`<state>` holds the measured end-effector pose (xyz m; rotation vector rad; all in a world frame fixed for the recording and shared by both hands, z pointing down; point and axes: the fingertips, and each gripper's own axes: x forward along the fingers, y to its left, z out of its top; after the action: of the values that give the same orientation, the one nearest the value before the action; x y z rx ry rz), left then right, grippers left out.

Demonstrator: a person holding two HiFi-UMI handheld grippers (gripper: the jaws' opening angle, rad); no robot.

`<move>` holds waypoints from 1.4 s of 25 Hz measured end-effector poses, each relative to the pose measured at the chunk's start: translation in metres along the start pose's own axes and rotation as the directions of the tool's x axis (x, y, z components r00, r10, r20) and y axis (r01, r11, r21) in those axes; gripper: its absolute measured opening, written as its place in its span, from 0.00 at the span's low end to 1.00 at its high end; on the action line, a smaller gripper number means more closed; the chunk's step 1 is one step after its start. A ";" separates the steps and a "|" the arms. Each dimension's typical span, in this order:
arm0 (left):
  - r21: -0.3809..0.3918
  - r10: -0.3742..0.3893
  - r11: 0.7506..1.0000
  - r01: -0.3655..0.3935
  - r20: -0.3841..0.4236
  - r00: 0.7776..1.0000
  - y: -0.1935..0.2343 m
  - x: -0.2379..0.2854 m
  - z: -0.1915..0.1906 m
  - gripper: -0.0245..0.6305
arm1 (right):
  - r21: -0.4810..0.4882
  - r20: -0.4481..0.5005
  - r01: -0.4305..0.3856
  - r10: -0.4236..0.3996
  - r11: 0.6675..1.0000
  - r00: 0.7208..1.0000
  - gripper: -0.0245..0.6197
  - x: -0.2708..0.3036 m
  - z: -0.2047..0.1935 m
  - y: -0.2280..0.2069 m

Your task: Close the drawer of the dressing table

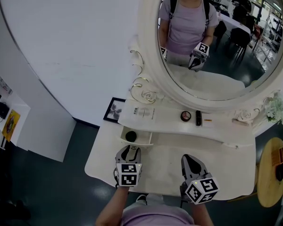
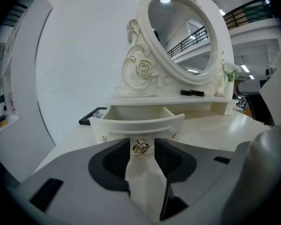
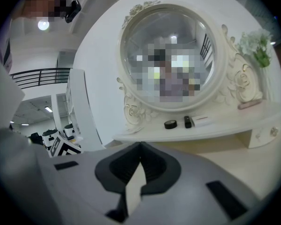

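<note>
The white dressing table has its small left drawer pulled out, with a round black thing inside. In the left gripper view the curved drawer front faces me, and its gold knob sits between the jaws. My left gripper is open: both pads stand just clear of the knob. From the head view it is right at the drawer front. My right gripper is shut on nothing and hovers over the tabletop, right of the drawer.
An oval mirror stands behind a raised shelf holding a round compact, a black tube and a white card. A picture frame leans at the left, flowers at the right. A round wooden stand is beside the table.
</note>
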<state>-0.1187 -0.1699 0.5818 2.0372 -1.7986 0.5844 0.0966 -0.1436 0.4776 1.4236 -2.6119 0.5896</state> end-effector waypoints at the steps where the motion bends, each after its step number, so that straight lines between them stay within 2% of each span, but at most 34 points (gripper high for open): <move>1: -0.001 0.000 1.000 0.000 -0.003 1.000 0.000 0.001 -0.001 0.28 | 0.001 0.000 0.000 0.000 1.000 1.000 0.04 0.000 0.000 0.000; 12: -0.021 0.011 1.000 -0.011 -0.014 1.000 0.001 0.003 -0.004 0.18 | 0.010 -0.005 0.005 -0.005 1.000 1.000 0.04 0.000 -0.003 -0.002; 35: 0.007 -0.004 1.000 0.005 -0.036 0.999 0.000 0.020 0.005 0.18 | 0.032 -0.013 0.005 -0.004 0.999 1.000 0.04 0.000 -0.005 -0.001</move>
<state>-0.1159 -0.1894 0.5882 2.0220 -1.7737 0.6232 0.0971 -0.1420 0.4825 1.4294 -2.6002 0.6410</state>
